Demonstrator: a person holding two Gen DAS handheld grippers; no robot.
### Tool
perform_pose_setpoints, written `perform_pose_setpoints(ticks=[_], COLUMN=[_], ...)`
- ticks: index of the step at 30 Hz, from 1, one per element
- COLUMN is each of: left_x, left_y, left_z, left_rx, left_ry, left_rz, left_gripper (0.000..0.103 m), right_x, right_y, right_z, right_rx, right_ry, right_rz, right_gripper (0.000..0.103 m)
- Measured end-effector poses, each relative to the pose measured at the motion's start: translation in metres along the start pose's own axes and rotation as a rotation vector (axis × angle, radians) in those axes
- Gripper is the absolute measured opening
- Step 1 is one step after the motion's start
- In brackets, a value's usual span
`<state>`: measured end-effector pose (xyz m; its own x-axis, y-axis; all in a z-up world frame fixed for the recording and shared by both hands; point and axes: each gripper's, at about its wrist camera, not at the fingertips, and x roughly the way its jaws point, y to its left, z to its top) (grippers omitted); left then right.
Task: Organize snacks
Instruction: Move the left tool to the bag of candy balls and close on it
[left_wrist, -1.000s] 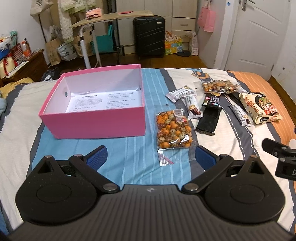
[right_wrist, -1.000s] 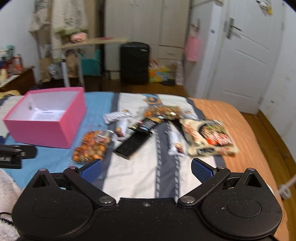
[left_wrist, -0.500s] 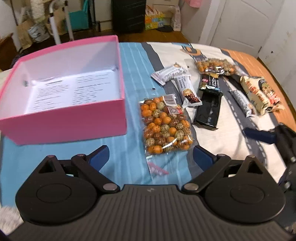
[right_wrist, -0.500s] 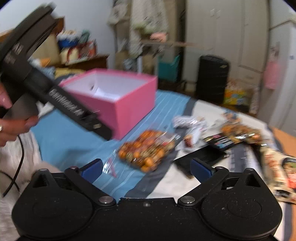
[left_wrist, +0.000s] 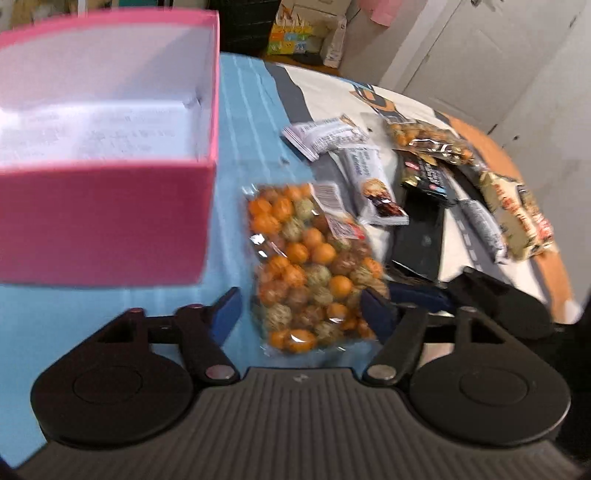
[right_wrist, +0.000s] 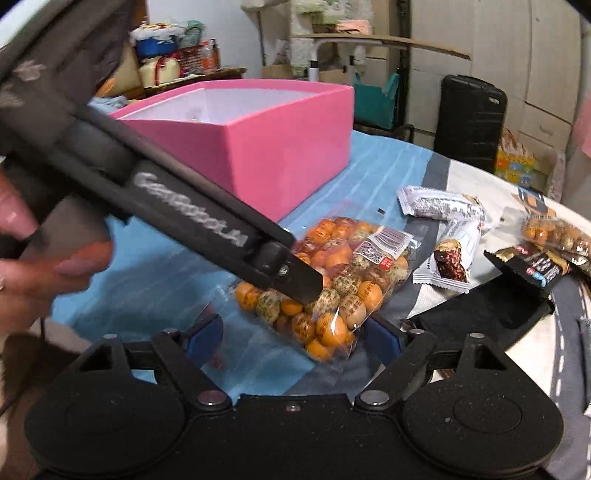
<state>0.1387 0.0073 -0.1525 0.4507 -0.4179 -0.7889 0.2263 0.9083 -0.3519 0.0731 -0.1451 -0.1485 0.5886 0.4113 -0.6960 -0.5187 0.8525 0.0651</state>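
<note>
A clear bag of orange and speckled balls (left_wrist: 303, 266) lies on the blue striped bedcover, just right of the open pink box (left_wrist: 103, 221). My left gripper (left_wrist: 301, 314) is low over the bag's near end. Its jaws are closing with the bag between them, and the left pad still stands a little off the plastic. My right gripper (right_wrist: 295, 338) comes in from the side with its jaws also closing, the bag's (right_wrist: 343, 280) near corner between them. One of the left gripper's fingers (right_wrist: 295, 277) crosses over the bag in the right wrist view.
More snacks lie right of the bag: white wrappers (left_wrist: 325, 136), a bar (left_wrist: 373, 184), a black packet (left_wrist: 421, 240), a second bag of balls (left_wrist: 424, 140) and a beige packet (left_wrist: 517, 218). A hand (right_wrist: 37, 258) holds the left gripper. A black suitcase (right_wrist: 469, 122) stands beyond the bed.
Both grippers have come down and forward onto the bag of balls, and their jaws have narrowed. The bag now lies between both pairs of fingers.
</note>
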Motion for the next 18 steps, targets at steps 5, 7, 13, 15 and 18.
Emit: perform_pose_setpoints(ticks=[5,7,13,15,18], left_x=[0.004,0.002,-0.006,-0.008,-0.011], left_y=[-0.001,-0.001,-0.014,-0.016,-0.015], left_z=[-0.001,-0.003,-0.005,-0.006,-0.006], left_rx=[0.001,0.006,0.062,0.067,0.054], left_ry=[-0.007,-0.012,0.006,0.022,0.046], left_rz=[-0.003,-0.002,0.017,0.014,-0.005], left_gripper=[0.064,0.063,0.057,0.057,0.057], right_x=[0.012,0.011,0.001,-0.002,-0.008], right_y=[-0.011,-0.007,-0.009,-0.008,-0.003], right_z=[-0.007,-0.009,-0.01,-0.011,-0.012], right_rx=[0.112,0.106,0.159,0.167,0.17], right_ry=[-0.028,-0.041,-0.037,-0.026,-0.019], right_rz=[0.026,0.012,0.012,0.012,0.015], right_gripper=[0.094,0.093,0.081,0.081,0.081])
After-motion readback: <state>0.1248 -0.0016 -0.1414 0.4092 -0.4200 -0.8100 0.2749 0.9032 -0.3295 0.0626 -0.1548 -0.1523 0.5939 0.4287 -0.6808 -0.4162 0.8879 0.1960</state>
